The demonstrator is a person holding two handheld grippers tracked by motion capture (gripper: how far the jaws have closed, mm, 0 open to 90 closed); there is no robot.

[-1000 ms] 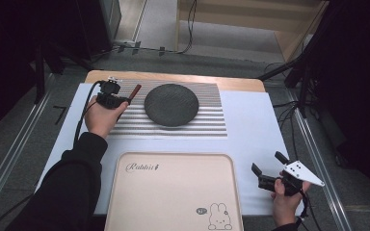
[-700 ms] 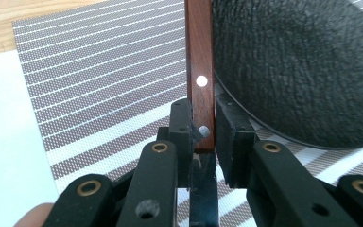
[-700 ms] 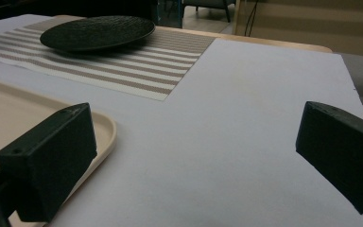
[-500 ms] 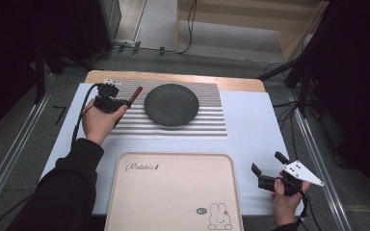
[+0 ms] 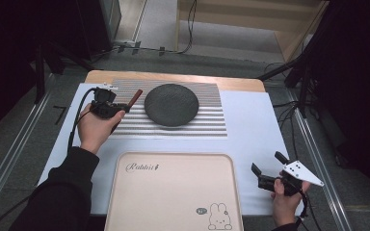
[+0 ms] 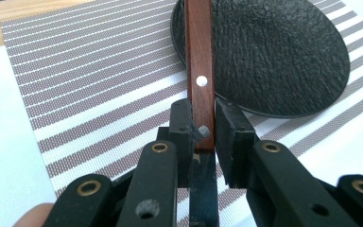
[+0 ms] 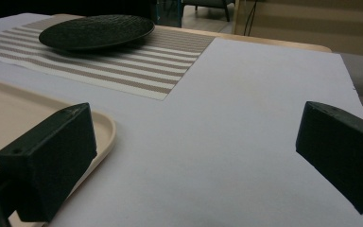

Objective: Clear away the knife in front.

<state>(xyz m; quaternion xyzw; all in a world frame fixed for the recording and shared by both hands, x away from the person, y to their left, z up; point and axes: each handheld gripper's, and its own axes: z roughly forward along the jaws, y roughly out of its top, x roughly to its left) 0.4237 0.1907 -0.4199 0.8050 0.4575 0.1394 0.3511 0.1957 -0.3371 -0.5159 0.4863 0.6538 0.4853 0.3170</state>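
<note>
Pickup looks done: left gripper [image 6: 202, 130] fingers clamp a wooden-handled utensil [image 6: 199, 71] at nine o'clock of the dark plate [image 5: 171, 104]; setting it down remains. Right gripper [image 5: 269, 169] fingers gape, empty.

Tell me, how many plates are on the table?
1: a dark round plate on the striped placemat at the table's far side, just beside the wooden handle the left gripper holds.
</note>
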